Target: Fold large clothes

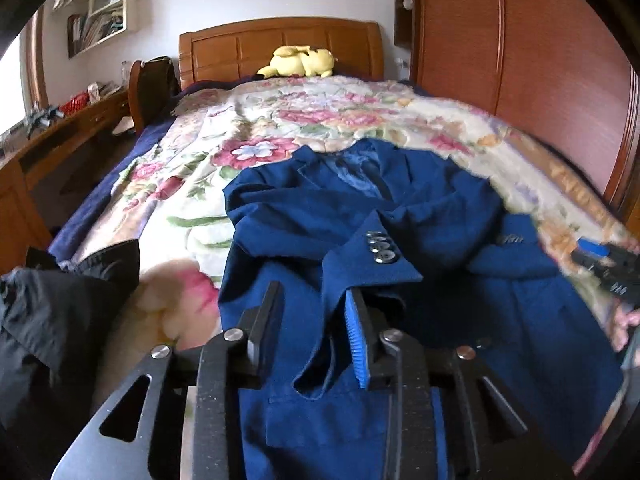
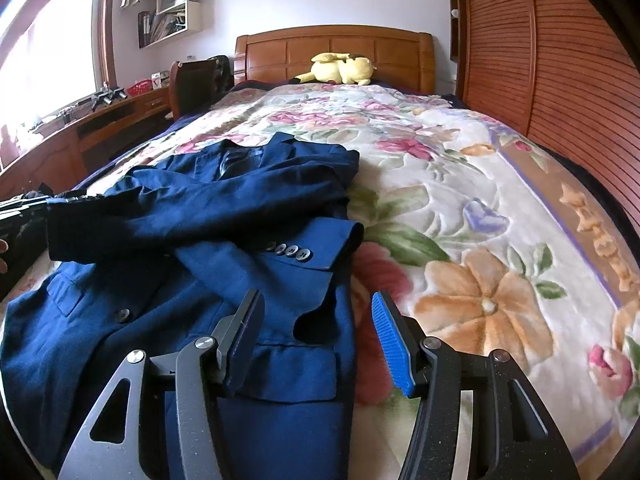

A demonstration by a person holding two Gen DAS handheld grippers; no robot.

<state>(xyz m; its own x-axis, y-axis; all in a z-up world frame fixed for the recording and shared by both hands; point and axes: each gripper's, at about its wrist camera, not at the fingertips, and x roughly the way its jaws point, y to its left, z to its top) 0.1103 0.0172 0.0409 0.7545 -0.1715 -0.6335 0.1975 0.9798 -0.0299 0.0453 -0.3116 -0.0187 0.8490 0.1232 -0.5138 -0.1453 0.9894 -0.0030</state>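
A dark blue suit jacket [image 1: 400,232] lies face up on the flowered bedspread [image 1: 224,128], both sleeves folded across its chest. My left gripper [image 1: 316,312] is open just above the jacket's lower left part, with a sleeve cuff and its buttons [image 1: 382,246] right ahead. In the right wrist view the jacket [image 2: 192,240] fills the left half. My right gripper [image 2: 316,320] is open above the jacket's right edge, near the buttoned cuff [image 2: 292,252]. The right gripper also shows at the right edge of the left wrist view [image 1: 600,256].
A yellow plush toy [image 2: 340,68] lies by the wooden headboard [image 2: 332,48]. A wooden wardrobe [image 2: 540,60] runs along the right side of the bed. A desk [image 2: 100,116] and chair stand at the left. A black garment [image 1: 52,320] lies at the bed's near left.
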